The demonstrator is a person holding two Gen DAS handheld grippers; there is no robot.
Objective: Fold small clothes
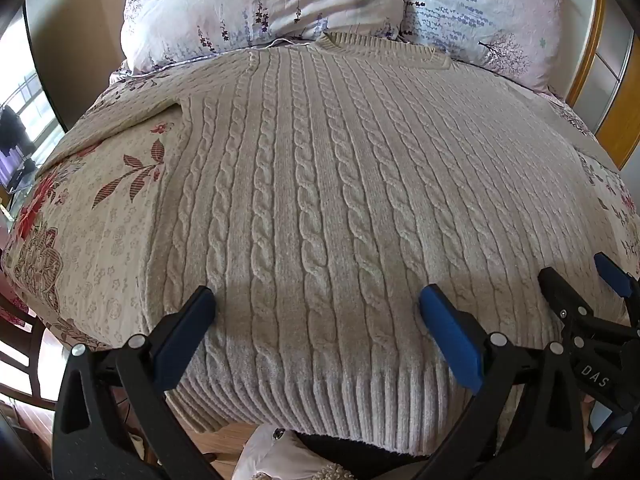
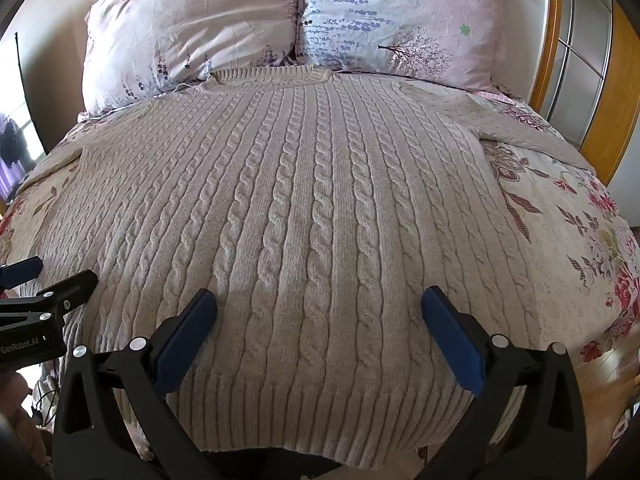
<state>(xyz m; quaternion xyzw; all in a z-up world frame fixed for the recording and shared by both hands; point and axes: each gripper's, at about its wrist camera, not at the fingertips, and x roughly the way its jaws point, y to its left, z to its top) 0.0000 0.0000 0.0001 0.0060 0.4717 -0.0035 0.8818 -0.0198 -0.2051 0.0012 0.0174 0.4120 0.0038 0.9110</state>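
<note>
A cream cable-knit sweater [image 1: 320, 200] [image 2: 312, 208] lies flat on the bed, collar toward the pillows and ribbed hem hanging over the near edge. My left gripper [image 1: 318, 300] hovers open over the hem's left half, nothing between its blue pads. My right gripper [image 2: 320, 300] hovers open over the hem's right half, also empty. In the left wrist view the right gripper [image 1: 576, 276] shows at the right edge. The left gripper [image 2: 60, 276] shows at the left edge of the right wrist view. The sleeves spread out sideways and are only partly seen.
Two floral pillows [image 1: 264, 4] [image 2: 400, 20] lean at the bed's head. A flowered bedspread [image 1: 100, 208] [image 2: 568, 232] covers the bed. A wooden wardrobe [image 2: 612, 92] stands at the right. Wooden floor and loose items [image 1: 276, 456] lie below the near edge.
</note>
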